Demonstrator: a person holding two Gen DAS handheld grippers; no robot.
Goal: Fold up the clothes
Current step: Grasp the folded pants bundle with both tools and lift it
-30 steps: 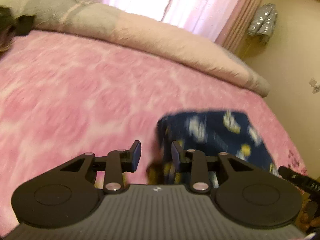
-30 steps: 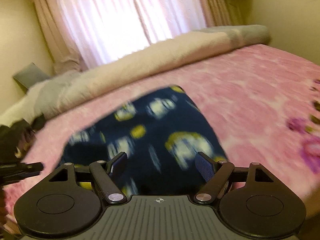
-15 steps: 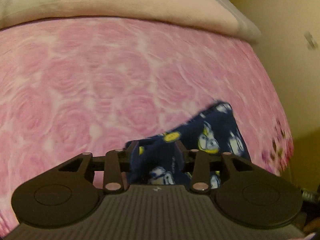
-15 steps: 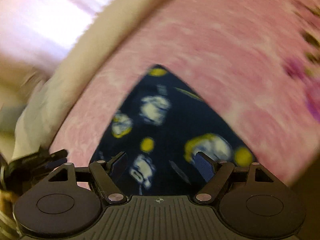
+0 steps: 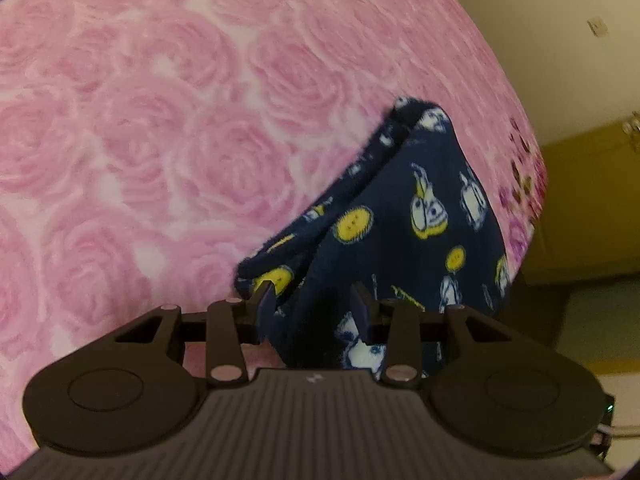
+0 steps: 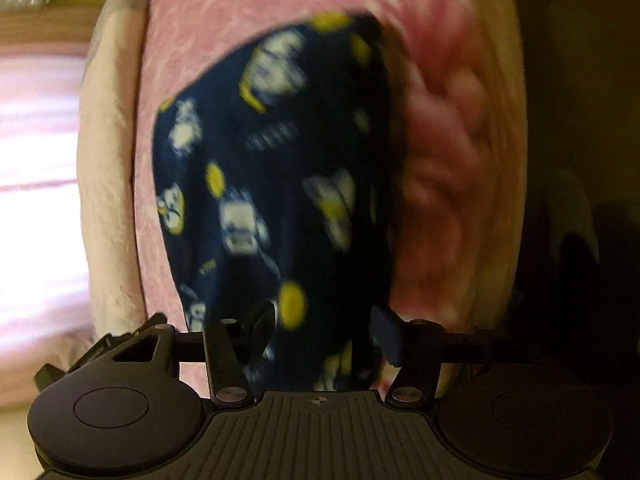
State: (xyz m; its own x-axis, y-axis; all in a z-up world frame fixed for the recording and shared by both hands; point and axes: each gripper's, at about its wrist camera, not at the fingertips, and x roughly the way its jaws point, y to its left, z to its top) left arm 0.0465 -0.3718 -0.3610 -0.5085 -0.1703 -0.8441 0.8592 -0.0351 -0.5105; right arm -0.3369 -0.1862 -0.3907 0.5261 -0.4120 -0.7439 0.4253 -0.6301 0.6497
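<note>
Claws (image 5: 313, 303) now low over garment (image 5: 420, 216)

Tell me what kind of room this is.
Most likely a bedroom. A pink rose-patterned blanket covers what looks like a bed, a cream duvet lies along its far edge, and a folded navy printed garment rests on top.

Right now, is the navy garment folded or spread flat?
Folded. In the left wrist view the garment shows doubled layers along its left edge, lying on the pink blanket. How neat the fold is, cannot tell.
</note>
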